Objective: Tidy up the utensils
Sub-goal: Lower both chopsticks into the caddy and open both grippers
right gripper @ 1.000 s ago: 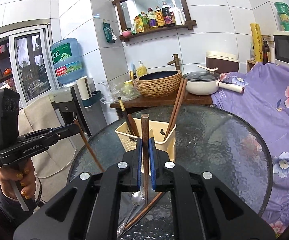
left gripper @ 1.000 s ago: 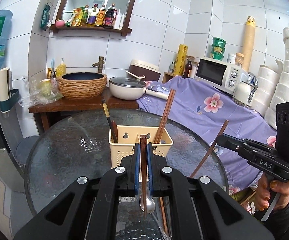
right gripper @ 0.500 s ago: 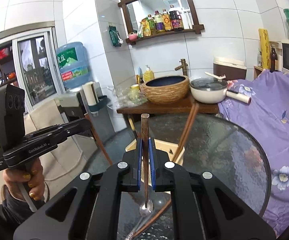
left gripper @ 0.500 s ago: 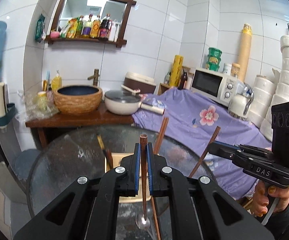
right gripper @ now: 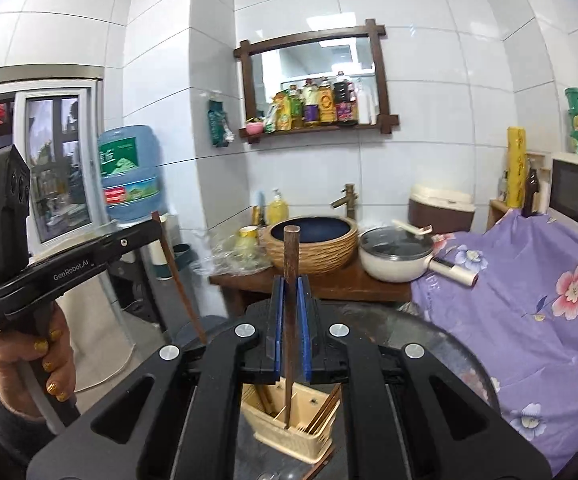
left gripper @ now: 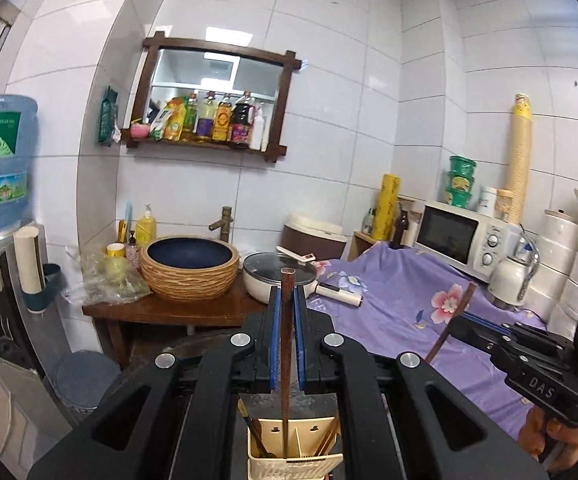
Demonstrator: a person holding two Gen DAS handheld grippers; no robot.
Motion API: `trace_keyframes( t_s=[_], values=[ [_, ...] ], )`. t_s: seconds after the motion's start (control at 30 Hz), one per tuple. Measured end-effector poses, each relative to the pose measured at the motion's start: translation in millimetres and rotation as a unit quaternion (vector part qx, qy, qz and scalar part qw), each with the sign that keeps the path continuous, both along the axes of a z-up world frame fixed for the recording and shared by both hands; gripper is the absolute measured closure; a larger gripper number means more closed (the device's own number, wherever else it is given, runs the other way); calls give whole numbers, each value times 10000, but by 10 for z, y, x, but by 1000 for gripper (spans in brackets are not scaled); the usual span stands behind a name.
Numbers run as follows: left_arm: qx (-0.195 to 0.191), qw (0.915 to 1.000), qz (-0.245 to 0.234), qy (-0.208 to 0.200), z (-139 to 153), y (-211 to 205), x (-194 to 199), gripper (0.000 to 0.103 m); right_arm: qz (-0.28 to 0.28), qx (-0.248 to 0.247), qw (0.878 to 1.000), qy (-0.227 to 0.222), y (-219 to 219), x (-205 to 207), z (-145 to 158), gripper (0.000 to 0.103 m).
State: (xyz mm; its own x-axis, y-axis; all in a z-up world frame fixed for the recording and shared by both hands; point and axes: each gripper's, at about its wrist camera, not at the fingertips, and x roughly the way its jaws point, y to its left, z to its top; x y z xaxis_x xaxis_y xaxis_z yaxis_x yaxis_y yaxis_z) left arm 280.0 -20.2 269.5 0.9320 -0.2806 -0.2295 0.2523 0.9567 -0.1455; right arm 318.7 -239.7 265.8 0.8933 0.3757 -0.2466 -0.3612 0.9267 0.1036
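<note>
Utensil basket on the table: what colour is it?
Cream-yellow plastic; the utensil basket shows best in the right wrist view, below the gripper.

Both wrist views face sink (left gripper: 189,268); share holder (right gripper: 289,420)

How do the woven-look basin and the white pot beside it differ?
The basin is tan and ribbed, the pot smooth white. The basin is open, showing a dark blue inside; the pot wears a glass lid. The pot has a side handle; the basin has none. Both sit on the wooden stand.

Glossy white wall tiles (left gripper: 329,128); rough woven-look basin (left gripper: 189,270); dark wooden handle (left gripper: 287,320).
</note>
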Motion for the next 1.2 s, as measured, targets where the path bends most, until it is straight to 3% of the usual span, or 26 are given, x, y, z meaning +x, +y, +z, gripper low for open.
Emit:
trace_keyframes(
  t_s=[0.3,0.43,0.73,1.13,1.2],
  values=[
    [-166,9992,315,191,-332,11,398,97,-329,25,9994,-140,64,319,-418,95],
    [-71,9992,304,261,-528,-46,428,97,-319,62,9994,115,99,442,-648,95],
    [152,9958,190,878,-1168,-163,584,97,-335,97,9973,645,134,619,-1220,95],
    [243,9919,160,1237,-1550,-210,646,97,-352,101,9952,908,99,660,-1506,95],
    [259,9923,189,1200,-1554,-204,616,93,-314,113,9953,908,69,630,-1502,94]
  ],
)
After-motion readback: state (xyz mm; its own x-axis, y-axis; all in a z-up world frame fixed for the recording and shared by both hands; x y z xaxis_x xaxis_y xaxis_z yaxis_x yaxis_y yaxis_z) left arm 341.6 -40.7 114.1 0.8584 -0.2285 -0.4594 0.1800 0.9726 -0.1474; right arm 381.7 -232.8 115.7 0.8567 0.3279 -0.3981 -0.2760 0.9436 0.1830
